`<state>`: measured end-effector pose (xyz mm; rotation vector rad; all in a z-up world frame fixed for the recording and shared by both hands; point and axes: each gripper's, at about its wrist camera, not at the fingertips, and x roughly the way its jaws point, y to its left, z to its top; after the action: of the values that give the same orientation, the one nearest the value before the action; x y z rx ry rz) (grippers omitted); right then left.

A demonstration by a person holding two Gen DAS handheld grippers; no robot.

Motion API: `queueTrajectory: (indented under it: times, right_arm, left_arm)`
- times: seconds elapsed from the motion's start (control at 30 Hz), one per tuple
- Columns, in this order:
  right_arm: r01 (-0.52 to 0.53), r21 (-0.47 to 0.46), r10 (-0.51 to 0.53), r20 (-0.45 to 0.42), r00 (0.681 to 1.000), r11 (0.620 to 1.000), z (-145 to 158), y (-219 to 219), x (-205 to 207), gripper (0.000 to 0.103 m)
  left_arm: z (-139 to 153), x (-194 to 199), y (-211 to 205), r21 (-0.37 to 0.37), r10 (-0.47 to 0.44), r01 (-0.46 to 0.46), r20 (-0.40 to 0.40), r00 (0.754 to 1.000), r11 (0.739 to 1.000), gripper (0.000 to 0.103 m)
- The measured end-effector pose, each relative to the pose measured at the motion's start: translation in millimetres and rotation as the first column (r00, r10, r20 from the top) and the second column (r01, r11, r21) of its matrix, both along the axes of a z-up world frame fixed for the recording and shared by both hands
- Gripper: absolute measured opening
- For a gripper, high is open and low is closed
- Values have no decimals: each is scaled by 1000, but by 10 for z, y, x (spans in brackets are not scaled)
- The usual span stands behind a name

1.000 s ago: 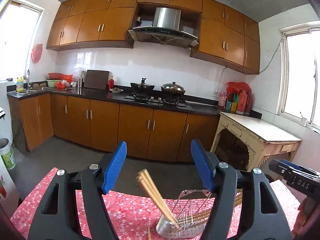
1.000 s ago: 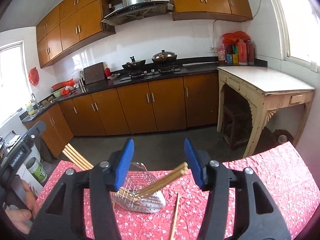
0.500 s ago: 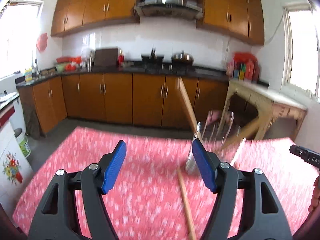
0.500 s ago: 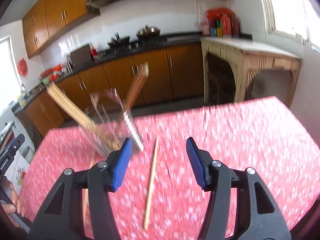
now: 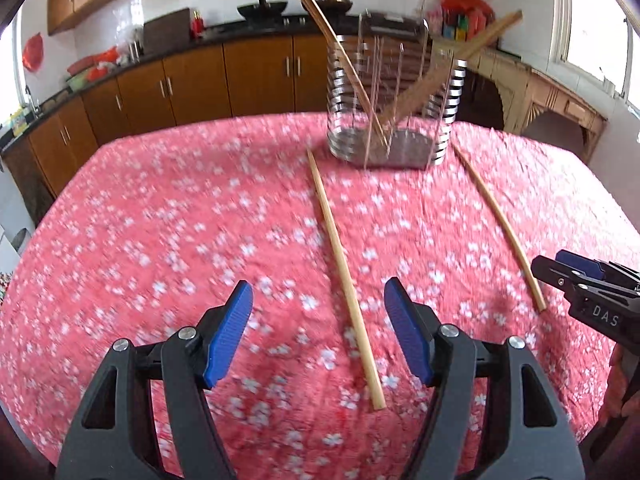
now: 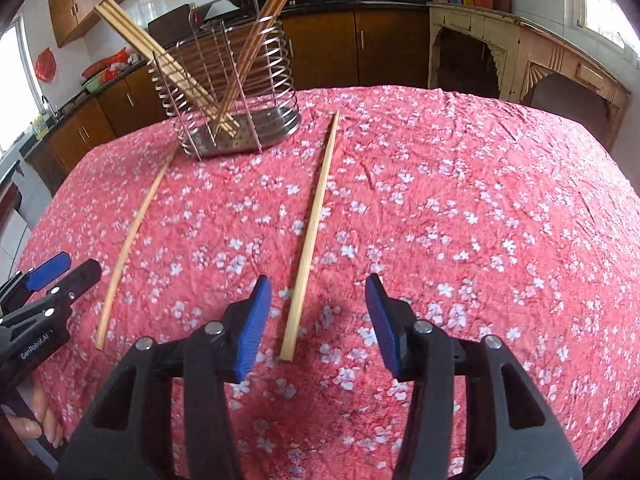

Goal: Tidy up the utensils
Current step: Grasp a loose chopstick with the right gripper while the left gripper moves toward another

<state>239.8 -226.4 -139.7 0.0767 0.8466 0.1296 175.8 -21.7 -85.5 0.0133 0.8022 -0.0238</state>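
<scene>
A wire utensil holder [image 5: 394, 92] [image 6: 232, 96] stands at the far side of the table and holds several chopsticks. Two loose chopsticks lie on the red flowered cloth. One [image 5: 344, 276] [image 6: 136, 236] runs toward my left gripper [image 5: 318, 330], which is open and empty just above its near end. The other [image 5: 500, 224] [image 6: 312, 232] runs toward my right gripper [image 6: 314, 322], which is open and empty above its near end. Each gripper shows at the edge of the other's view, the left [image 6: 44, 280] and the right [image 5: 572, 268].
The red flowered tablecloth [image 6: 460, 220] covers the whole table. Behind it are brown kitchen cabinets [image 5: 192, 80] with a dark counter, and a pale side table [image 6: 520, 52] at the right by a window.
Both grippers have tilted down from facing the kitchen to facing the table. The holder and the two loose chopsticks now lie in front of them. Both jaws stayed open.
</scene>
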Motion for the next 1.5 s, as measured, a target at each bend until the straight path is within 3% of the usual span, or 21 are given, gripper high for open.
queueTrajectory:
  times: [0.17,0.23,0.27,0.3,0.33,0.43,0.83,0.93,1.07,1.17,1.23,1.5]
  right_arm:
    - [-8,-33,8,2,1000,999,-82,37,2,40]
    - [-8,-77,9,21,1000,997,-96,58,-1,31]
    - [-7,-79,9,26,1000,997,-91,49,6,20]
    - [-3,-75,5,25,1000,997,-87,32,27,8]
    - [5,-61,-4,17,1000,998,-83,-7,58,8]
    - [30,-54,-30,5,1000,998,-61,-152,183,8]
    - [151,-42,-151,-3,989,988,-46,-747,842,8]
    - [149,-46,-149,0,989,988,-51,-767,877,8]
    - [130,-30,-130,7,992,991,-63,-782,738,17]
    - [121,-29,-121,12,993,992,-68,-780,618,19]
    - [120,-31,-120,12,993,992,-68,-775,577,19]
    - [121,-75,-120,15,993,990,-58,-703,572,18]
  left_arm:
    - [-180,91,-80,19,15,-14,-73,997,1000,58]
    - [-202,103,-76,27,27,-25,-78,997,999,46]
    - [-189,112,-83,33,26,-24,-78,997,999,43]
    - [-173,123,-85,36,28,-25,-81,996,999,33]
    - [-154,147,-76,39,34,-30,-88,996,999,21]
    - [-138,250,-6,37,41,-37,-108,993,999,8]
    - [-132,884,639,16,56,-55,-87,995,998,8]
    - [-137,910,704,-2,54,-55,-85,995,999,8]
    - [-138,761,770,-33,30,-33,-86,996,999,9]
    - [-153,640,802,-35,11,-14,-83,997,999,20]
    - [-165,558,799,-48,4,-8,-82,997,999,35]
    - [-183,492,761,-42,-10,6,-85,996,999,36]
